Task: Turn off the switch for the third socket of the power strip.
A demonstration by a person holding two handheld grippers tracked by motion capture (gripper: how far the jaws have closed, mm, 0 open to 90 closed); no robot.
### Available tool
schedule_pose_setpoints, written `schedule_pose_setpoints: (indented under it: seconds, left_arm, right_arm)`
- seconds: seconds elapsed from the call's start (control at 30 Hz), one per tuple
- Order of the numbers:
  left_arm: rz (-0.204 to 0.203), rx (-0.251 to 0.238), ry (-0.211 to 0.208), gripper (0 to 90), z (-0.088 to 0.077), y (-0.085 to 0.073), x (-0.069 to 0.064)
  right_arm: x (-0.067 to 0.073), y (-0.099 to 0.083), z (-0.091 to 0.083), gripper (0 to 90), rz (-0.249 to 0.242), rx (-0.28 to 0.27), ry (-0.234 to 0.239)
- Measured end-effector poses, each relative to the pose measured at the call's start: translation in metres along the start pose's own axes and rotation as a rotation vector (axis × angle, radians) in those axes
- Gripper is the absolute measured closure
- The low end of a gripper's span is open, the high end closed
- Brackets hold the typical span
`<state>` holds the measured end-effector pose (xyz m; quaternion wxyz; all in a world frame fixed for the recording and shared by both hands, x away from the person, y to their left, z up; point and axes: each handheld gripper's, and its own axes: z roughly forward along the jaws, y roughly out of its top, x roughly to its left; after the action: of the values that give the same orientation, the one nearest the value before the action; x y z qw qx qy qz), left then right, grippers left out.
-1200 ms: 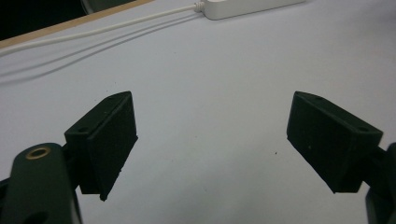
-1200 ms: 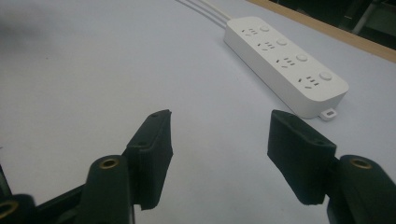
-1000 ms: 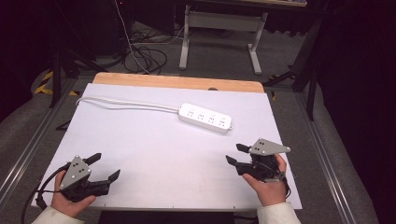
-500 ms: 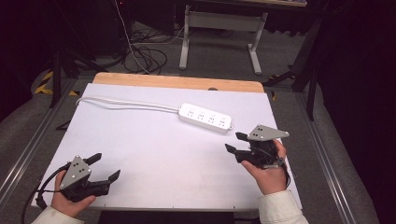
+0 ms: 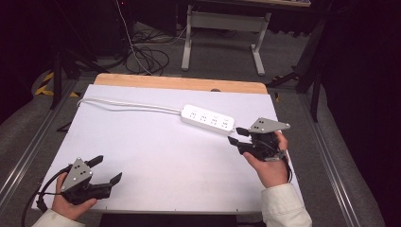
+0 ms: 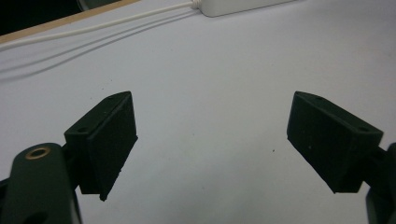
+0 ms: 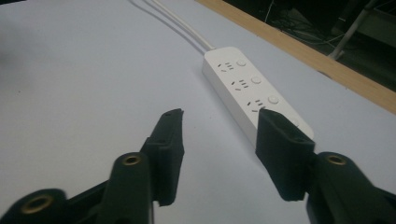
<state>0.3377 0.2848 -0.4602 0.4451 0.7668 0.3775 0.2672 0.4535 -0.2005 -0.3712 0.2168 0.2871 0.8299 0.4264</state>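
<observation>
High view: the power strip lies flat on the white table, toward the far edge and right of centre, with its white cord running off to the far left corner. The right gripper sits just beside the near right end of the strip, jaws spread and empty, pointing at it. The left gripper rests at the near left corner, well apart from the strip, jaws spread and empty.

Left gripper view: both black jaws stand wide apart over bare table surface. One end of the power strip and its cord appear far off at the top edge.

Right gripper view: the right gripper is spread, and one jaw overlaps the near end of the power strip. Whether it touches the strip cannot be determined. Three sockets with their buttons face up.

Progress assessment: the approach is nearly complete; no grasp is made. Closing on the strip and any handling of it remain.
</observation>
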Motion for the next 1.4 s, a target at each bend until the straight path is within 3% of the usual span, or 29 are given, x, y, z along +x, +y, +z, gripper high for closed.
schedule_pose_setpoints:
  seconds: [0.03,0.1,0.33,0.5,0.73,1.13,1.4]
  left_arm:
    - [0.002,0.002,0.0,16.3,0.0,0.0,0.0]
    - [0.003,0.004,0.001,16.3,0.0,0.0,0.0]
    - [0.003,0.005,0.009,16.3,-0.002,-0.001,0.0]
    - [0.001,0.004,0.009,16.3,-0.002,-0.002,0.0]
    - [0.002,0.004,0.01,16.3,-0.003,-0.001,0.001]
    - [-0.003,0.003,0.004,16.3,-0.002,-0.001,0.001]
    - [-0.003,0.007,0.0,16.3,-0.002,-0.001,0.002]
  right_arm:
    - [0.0,0.0,0.0,56.4,0.0,0.0,0.0]
    - [-0.005,0.005,0.004,68.6,-0.006,0.004,0.004]
    - [-0.018,0.015,0.023,89.3,-0.024,0.024,0.026]
    - [-0.028,0.022,0.039,90.0,0.016,0.021,0.029]
    - [-0.036,0.027,0.061,90.0,0.024,0.013,0.013]
    - [-0.053,0.024,0.094,90.0,0.084,0.018,-0.028]
    - [-0.058,0.02,0.112,90.0,0.072,0.043,-0.066]
